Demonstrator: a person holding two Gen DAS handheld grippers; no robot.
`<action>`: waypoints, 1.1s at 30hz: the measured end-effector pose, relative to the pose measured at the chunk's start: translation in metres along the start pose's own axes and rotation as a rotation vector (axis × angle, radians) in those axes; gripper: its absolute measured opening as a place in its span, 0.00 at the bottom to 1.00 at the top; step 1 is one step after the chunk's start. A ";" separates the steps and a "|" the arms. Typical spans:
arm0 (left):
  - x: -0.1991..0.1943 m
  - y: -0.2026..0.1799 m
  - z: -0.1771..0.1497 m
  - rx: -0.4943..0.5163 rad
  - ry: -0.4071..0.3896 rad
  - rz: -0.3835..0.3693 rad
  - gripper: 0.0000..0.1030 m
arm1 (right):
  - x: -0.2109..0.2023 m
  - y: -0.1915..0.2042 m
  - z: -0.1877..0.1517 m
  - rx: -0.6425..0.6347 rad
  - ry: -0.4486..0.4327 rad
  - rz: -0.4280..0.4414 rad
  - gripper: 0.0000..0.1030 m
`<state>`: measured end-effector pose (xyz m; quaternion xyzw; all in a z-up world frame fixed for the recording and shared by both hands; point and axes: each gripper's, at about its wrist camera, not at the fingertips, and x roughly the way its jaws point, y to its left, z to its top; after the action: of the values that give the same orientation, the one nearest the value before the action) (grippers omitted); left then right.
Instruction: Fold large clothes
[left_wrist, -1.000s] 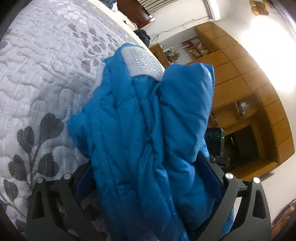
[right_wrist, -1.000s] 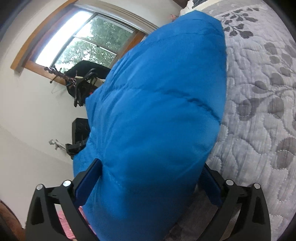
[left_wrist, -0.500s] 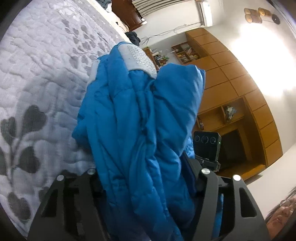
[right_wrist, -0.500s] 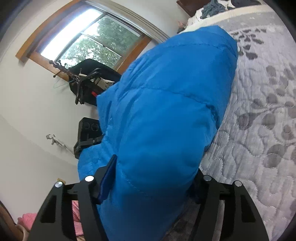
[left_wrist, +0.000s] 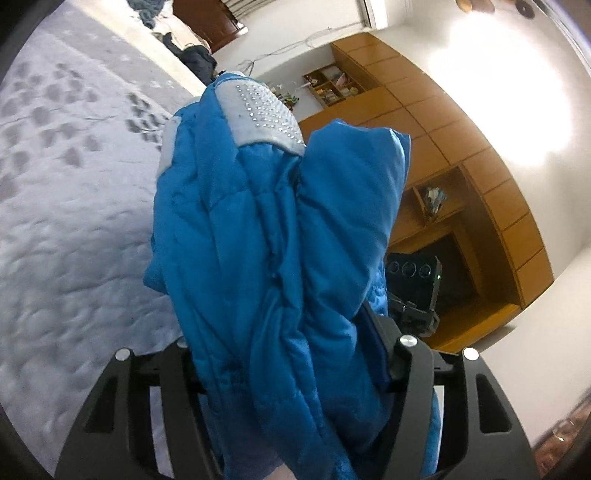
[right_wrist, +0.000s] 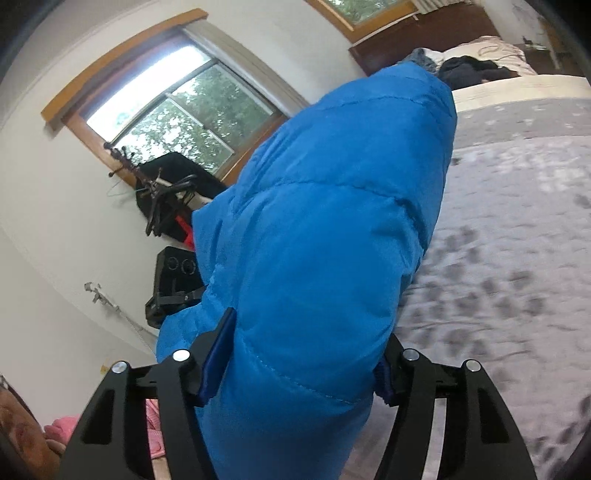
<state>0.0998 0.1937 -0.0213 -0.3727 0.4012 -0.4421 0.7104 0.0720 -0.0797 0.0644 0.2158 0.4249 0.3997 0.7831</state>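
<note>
A bright blue puffer jacket (left_wrist: 266, 236) with a grey studded patch (left_wrist: 258, 110) hangs bunched in front of the left wrist camera. My left gripper (left_wrist: 284, 354) is shut on a thick fold of it, and the fabric hides the fingertips. In the right wrist view the same blue jacket (right_wrist: 325, 236) bulges up between the jaws, and my right gripper (right_wrist: 306, 354) is shut on it. The jacket is lifted above the grey quilted bed (left_wrist: 66, 206), which also shows as the grey bed (right_wrist: 517, 258) to the right.
Wooden cabinets (left_wrist: 461, 155) and a black camera unit on a stand (left_wrist: 413, 280) lie right of the left gripper. A window (right_wrist: 177, 107), a black clothes rack (right_wrist: 166, 192) and another black unit (right_wrist: 173, 280) stand left. Dark clothes (right_wrist: 472, 68) are piled at the bed's far end.
Both grippers have closed in on the jacket and risen with it, lifting it off the bed. The views tilt up, showing more of the room and the bed's far end.
</note>
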 end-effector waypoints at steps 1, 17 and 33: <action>0.008 -0.002 0.002 0.005 0.006 0.008 0.58 | -0.005 -0.008 0.003 0.011 -0.001 -0.006 0.63; 0.083 0.046 0.016 0.010 0.059 0.144 0.71 | 0.021 -0.145 -0.011 0.189 0.024 0.068 0.74; 0.027 0.005 -0.002 0.054 -0.016 0.337 0.75 | -0.023 -0.085 -0.036 0.033 -0.022 -0.378 0.97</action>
<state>0.1076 0.1703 -0.0323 -0.2845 0.4404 -0.3241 0.7875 0.0717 -0.1476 -0.0016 0.1494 0.4560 0.2362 0.8450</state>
